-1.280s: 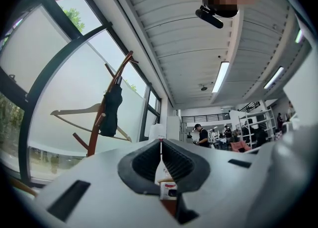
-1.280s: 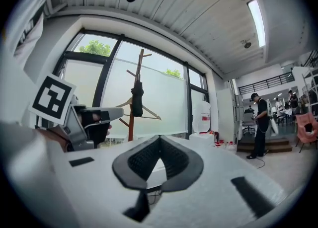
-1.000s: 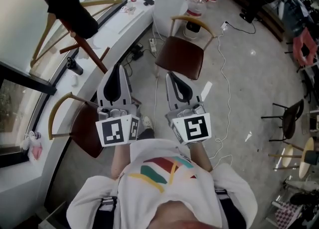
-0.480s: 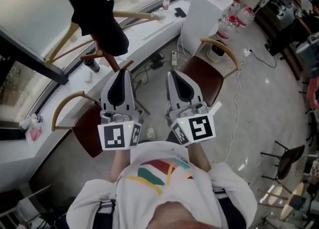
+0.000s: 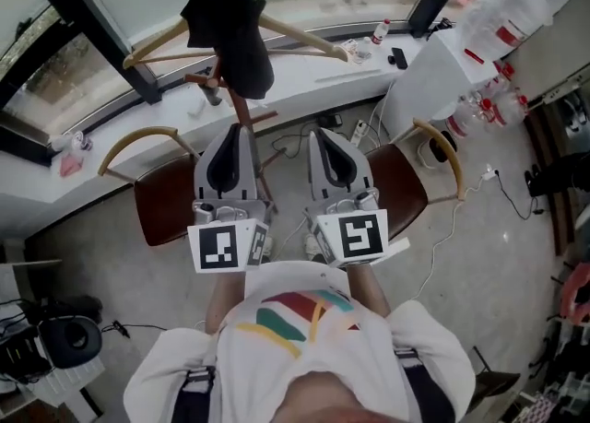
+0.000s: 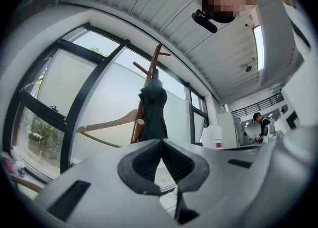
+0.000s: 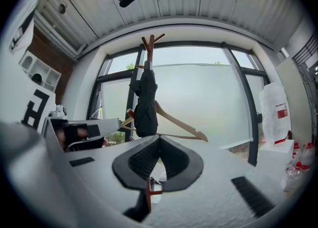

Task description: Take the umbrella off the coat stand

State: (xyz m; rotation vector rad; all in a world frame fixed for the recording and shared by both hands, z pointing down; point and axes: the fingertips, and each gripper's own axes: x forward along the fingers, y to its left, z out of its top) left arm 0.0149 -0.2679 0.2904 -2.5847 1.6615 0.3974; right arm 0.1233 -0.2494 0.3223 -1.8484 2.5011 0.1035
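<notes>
As seen from head view, left gripper and right gripper apart from black umbrella hanging on coat stand ahead; left gripper view: jaws closed, empty, umbrella beyond tips; right gripper view: likewise closed, empty.

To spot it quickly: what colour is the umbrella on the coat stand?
The umbrella is black; the right gripper view shows it best.
</notes>
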